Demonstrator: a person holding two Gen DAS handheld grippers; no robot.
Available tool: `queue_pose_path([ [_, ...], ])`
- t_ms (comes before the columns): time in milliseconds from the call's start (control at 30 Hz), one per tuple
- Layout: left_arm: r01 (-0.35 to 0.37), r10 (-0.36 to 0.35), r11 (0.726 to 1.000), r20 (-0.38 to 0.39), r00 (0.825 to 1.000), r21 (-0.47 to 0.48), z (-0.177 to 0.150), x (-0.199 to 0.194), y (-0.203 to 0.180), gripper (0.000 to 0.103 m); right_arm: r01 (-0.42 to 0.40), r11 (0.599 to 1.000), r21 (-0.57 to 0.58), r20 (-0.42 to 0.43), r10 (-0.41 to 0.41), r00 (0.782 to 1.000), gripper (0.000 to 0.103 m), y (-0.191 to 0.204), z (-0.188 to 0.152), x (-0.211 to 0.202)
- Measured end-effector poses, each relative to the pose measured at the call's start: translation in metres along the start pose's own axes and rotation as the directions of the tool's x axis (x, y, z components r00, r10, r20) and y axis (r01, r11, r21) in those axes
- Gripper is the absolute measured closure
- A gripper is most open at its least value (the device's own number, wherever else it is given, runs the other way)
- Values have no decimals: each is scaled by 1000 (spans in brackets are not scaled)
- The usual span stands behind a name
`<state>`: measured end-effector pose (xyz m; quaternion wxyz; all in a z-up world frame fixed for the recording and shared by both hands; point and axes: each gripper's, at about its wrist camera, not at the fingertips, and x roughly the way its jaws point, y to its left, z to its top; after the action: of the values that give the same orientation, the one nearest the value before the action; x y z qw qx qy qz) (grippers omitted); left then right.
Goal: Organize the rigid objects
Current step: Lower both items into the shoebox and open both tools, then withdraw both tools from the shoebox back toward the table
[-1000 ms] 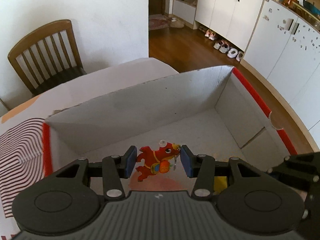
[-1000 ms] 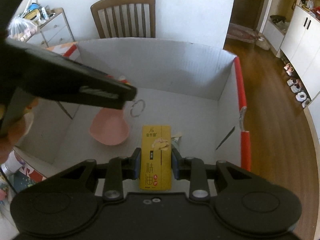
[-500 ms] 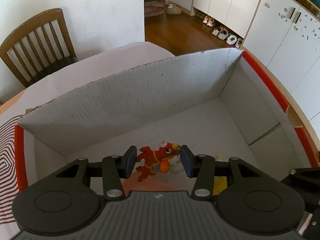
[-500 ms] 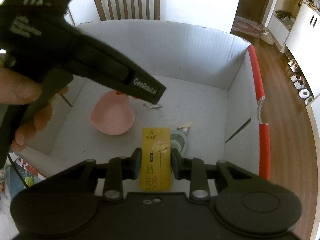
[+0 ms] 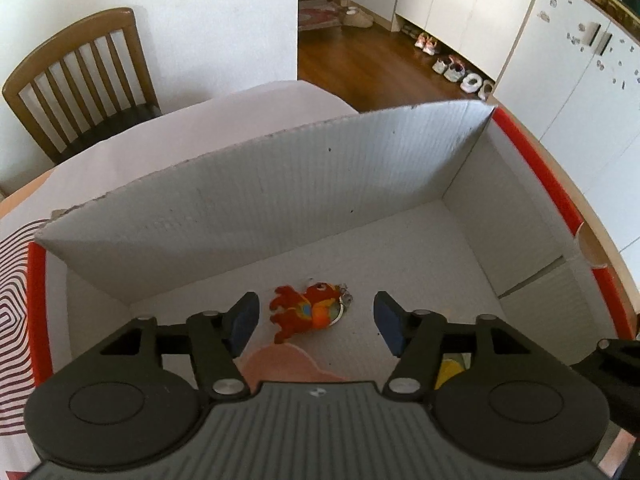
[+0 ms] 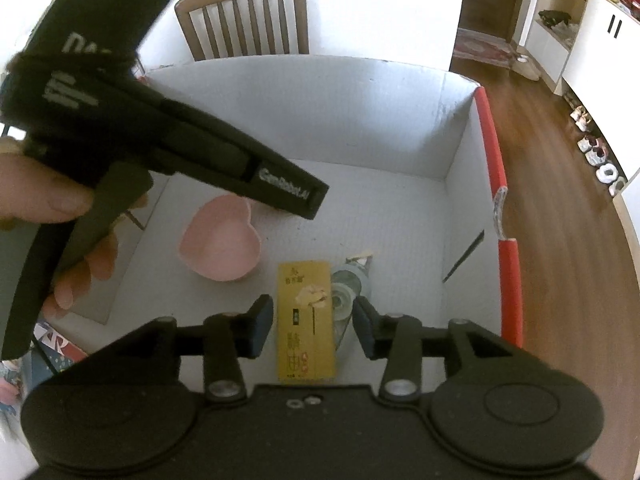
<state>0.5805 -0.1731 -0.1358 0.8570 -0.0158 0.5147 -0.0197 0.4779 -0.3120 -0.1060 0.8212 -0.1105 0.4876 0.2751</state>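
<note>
The left hand-held gripper [image 5: 316, 322] hovers inside the cardboard box [image 5: 260, 192] with its jaws wide apart and holds nothing; the red dragon keychain [image 5: 306, 312] lies on the box floor between and just beyond its blue pads, not touched by them. The right hand-held gripper [image 6: 312, 326] is also opened, and its pads stand on both sides of the yellow carton [image 6: 307, 326] with a gap on each side, so the carton seems to rest flat on the box floor. A small round grey-green object [image 6: 348, 292], which I cannot identify, touches the right edge of the carton, and the pink heart-shaped bowl [image 6: 220, 238] sits near its left, further back. In the right wrist view the body of the left hand-held gripper crosses above the bowl. I judge that both things are placed and the next step is to lift out. The risk is that the two tools, being close together in the box, knock each other, or that a finger catches the key ring [image 5: 343, 309] or the carton and drags it out of place.
</note>
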Motion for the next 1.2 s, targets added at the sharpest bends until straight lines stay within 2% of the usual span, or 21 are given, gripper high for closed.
queue_pose_path([
  [567,36,-30,998,119,992,-52,-25,-70,10,40,-10,1000,-1,77,10,997,43,8,-7,-33],
  [1067,60,-45,997,253,966,-52,-73,-151,17,40,-18,999,-32,176,24,984,38,30,-24,-84],
  [1200,65,-48,997,286,957,-50,-92,-174,22,40,-34,999,-18,210,37,977,28,36,-31,-100],
])
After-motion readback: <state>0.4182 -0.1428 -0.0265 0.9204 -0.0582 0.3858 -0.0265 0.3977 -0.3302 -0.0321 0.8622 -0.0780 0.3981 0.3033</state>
